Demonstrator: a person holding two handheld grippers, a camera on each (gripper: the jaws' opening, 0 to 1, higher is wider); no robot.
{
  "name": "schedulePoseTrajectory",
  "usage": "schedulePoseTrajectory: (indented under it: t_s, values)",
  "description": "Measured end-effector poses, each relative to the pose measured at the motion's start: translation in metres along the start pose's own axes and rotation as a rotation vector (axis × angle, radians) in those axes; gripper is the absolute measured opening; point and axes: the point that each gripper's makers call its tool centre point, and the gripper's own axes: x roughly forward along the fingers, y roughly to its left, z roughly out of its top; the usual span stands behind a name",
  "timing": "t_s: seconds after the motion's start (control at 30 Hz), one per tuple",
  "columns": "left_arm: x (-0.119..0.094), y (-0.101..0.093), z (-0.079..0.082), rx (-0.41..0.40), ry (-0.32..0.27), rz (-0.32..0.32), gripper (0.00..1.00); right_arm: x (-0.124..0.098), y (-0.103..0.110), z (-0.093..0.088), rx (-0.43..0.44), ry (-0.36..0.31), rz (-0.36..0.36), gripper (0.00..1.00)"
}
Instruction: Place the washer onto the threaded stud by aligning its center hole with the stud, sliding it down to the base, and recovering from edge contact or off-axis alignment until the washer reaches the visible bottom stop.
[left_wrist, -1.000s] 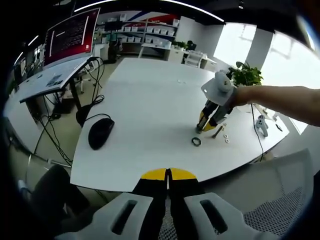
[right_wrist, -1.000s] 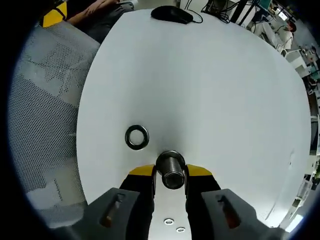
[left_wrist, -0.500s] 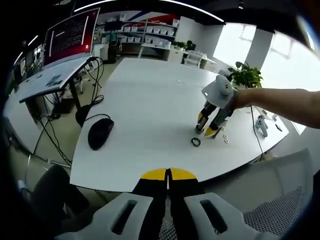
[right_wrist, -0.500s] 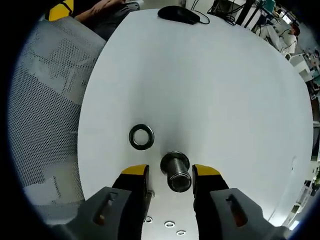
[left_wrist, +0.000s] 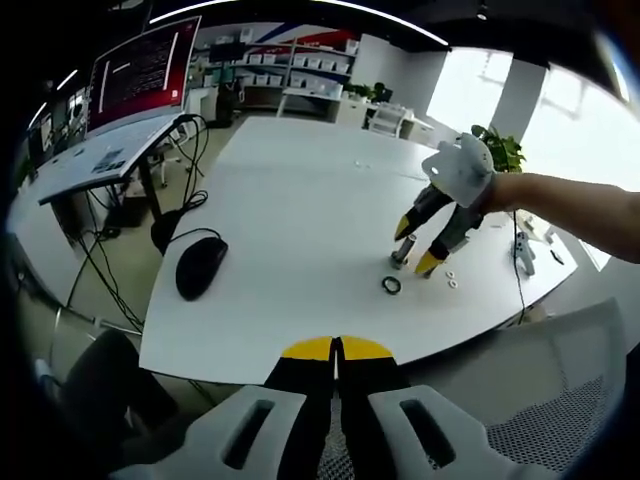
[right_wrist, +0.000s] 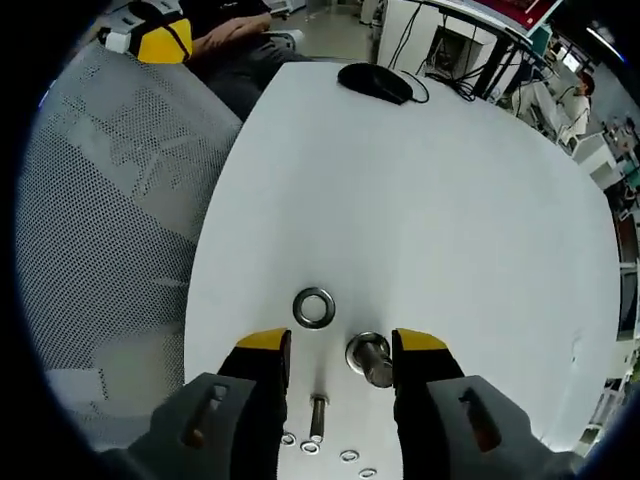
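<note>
On the white table (right_wrist: 450, 200), a dark metal washer (right_wrist: 314, 307) is lying flat just beside the upright stud (right_wrist: 370, 357). The right gripper (right_wrist: 340, 352) is hovering wide open, gripping nothing. The left gripper (left_wrist: 337, 349) is sitting closed and empty.

White bench (left_wrist: 300, 220) ahead of the left hand-held gripper (left_wrist: 337, 348), black computer mouse (left_wrist: 200, 265) on its left part, cable trailing off the edge. Further left, a desk (left_wrist: 95, 165) with a red-lit monitor (left_wrist: 140, 70). Shelving (left_wrist: 290, 65) on the far wall, bright window (left_wrist: 585, 110) far right, potted plant (left_wrist: 492, 150) in front of it. Grey mesh chair (right_wrist: 110, 200) left of the right hand-held gripper (right_wrist: 340, 345).
</note>
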Motion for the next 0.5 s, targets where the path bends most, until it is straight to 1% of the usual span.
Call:
schedulePoseTrajectory:
  t_s: [0.23,0.5]
  values:
    - [0.000,0.000,0.000,-0.004,-0.003,0.001,0.00,0.009,0.015,0.006,-0.025,0.002,0.029,0.42]
    - [0.000,0.000,0.001,-0.006,-0.003,0.002,0.00,0.025,0.025,0.004,-0.031,0.035,0.055,0.41]
